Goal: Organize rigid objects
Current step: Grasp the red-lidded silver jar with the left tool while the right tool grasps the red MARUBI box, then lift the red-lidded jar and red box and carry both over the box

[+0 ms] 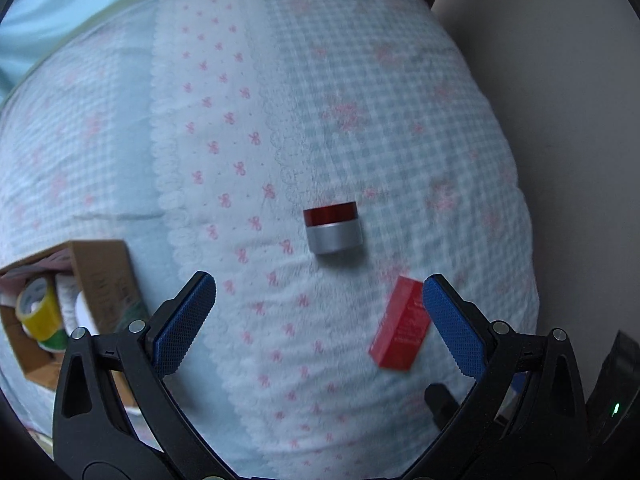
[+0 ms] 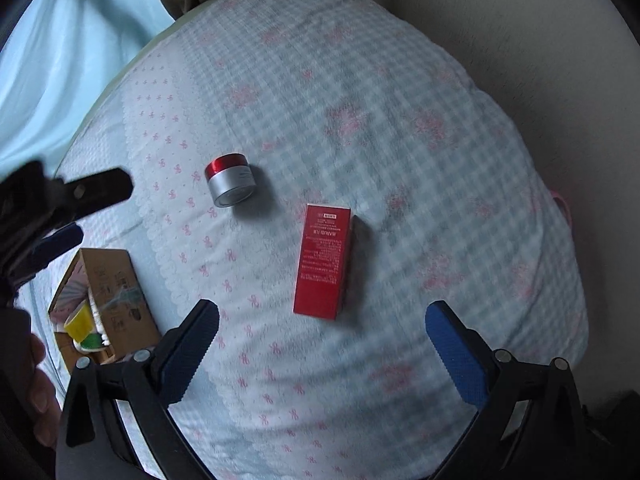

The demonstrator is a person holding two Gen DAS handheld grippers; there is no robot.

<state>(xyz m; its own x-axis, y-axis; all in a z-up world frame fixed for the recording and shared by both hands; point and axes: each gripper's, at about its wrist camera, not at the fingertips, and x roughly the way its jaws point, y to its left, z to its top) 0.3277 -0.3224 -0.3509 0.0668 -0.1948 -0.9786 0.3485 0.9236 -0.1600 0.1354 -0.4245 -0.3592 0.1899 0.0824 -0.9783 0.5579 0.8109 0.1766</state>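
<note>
While both grippers hang over the bed, nothing is in either of them; my left gripper (image 1: 319, 304) has its blue pads spread wide and empty, and my right gripper (image 2: 322, 326) is spread just as wide, also holding nothing. Everything sits on a quilt (image 2: 400, 100) in pale blue check with pink bows and a white bow-print stripe down the left-middle.

The little jar (image 1: 333, 227), red cap on a silver body, is lying on its side out past the left gripper's tips, roughly centred between the fingers but well beyond them; in the right wrist view the same jar (image 2: 231, 179) is far and to the left. The red box (image 2: 323, 261) lies flat with its printed face up, just beyond the right gripper's opening and a bit left of centre; from the left wrist view that box (image 1: 400, 326) is right next to the inner side of the right-hand blue pad (image 1: 452, 328), though I can't tell if they touch.

On the near left there's an open cardboard box (image 1: 102, 276) with a yellow tape roll (image 1: 40, 314) in it and something green underneath; the left gripper's dark frame shows up at the left edge of the right wrist view, above that box.
</note>
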